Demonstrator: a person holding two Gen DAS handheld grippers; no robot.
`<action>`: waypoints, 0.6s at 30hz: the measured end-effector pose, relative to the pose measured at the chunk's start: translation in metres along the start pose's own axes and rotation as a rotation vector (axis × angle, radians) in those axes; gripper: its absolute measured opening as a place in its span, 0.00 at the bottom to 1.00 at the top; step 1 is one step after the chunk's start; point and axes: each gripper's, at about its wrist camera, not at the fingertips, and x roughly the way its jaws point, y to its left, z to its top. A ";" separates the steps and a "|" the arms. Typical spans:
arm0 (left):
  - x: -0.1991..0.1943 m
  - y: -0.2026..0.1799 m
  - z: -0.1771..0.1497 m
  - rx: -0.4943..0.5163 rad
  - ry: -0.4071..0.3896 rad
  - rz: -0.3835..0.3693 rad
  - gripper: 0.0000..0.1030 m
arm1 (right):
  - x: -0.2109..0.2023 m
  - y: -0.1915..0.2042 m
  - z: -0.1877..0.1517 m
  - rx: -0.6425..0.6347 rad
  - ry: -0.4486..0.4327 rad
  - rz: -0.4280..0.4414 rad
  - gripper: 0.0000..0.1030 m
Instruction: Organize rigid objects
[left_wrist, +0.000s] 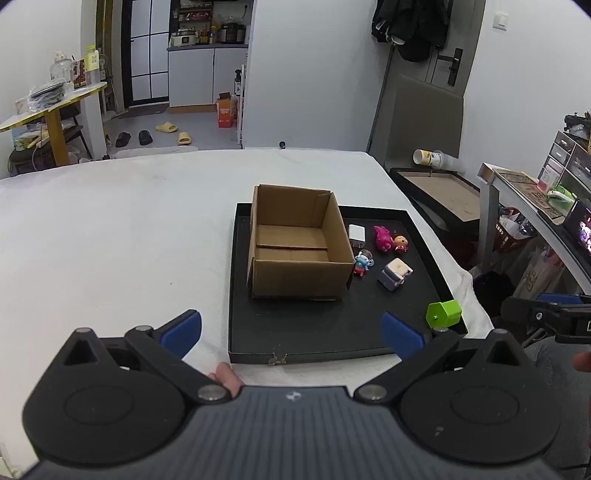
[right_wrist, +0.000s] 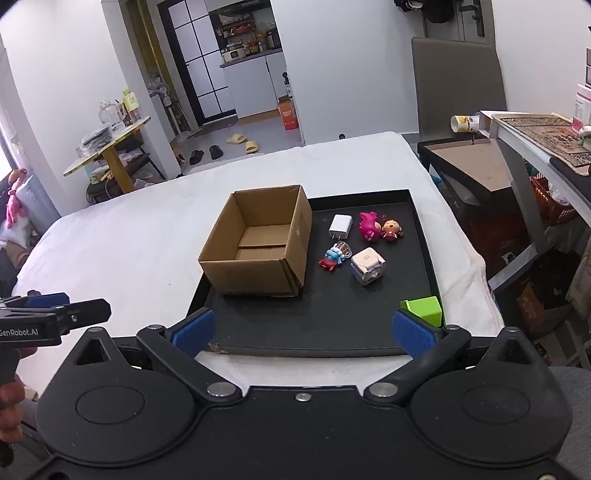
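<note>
An open, empty cardboard box (left_wrist: 299, 240) (right_wrist: 258, 240) stands at the left of a black tray (left_wrist: 332, 332) (right_wrist: 369, 325). To its right lie a white charger (left_wrist: 357, 235) (right_wrist: 340, 227), a pink toy (left_wrist: 382, 238) (right_wrist: 369, 226), a small doll (left_wrist: 400, 243) (right_wrist: 391, 229), a blue figure (left_wrist: 362, 263) (right_wrist: 333, 258), and a white-and-grey cube (left_wrist: 395, 277) (right_wrist: 369, 266). A green block (left_wrist: 443, 314) (right_wrist: 424, 308) sits at the tray's near right corner. My left gripper (left_wrist: 291, 332) and right gripper (right_wrist: 303, 330) both hang open and hold nothing, short of the tray's near edge.
The tray rests on a white-covered table (left_wrist: 110, 229) (right_wrist: 129, 240). A grey chair (left_wrist: 424, 118) (right_wrist: 458, 85), a dark side table (left_wrist: 439, 195) (right_wrist: 469, 166) and a shelf unit (left_wrist: 535, 199) (right_wrist: 535, 129) stand to the right. Beyond the table's far edge is floor with slippers.
</note>
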 end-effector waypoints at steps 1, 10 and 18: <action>0.000 0.000 0.000 -0.001 0.001 0.000 1.00 | 0.000 0.001 0.000 -0.004 -0.006 -0.003 1.00; -0.001 0.000 -0.001 -0.007 -0.003 -0.002 1.00 | -0.002 0.002 0.000 -0.008 -0.013 -0.016 1.00; -0.002 0.001 -0.001 -0.009 -0.007 -0.007 1.00 | 0.000 0.000 0.001 -0.004 -0.006 -0.014 1.00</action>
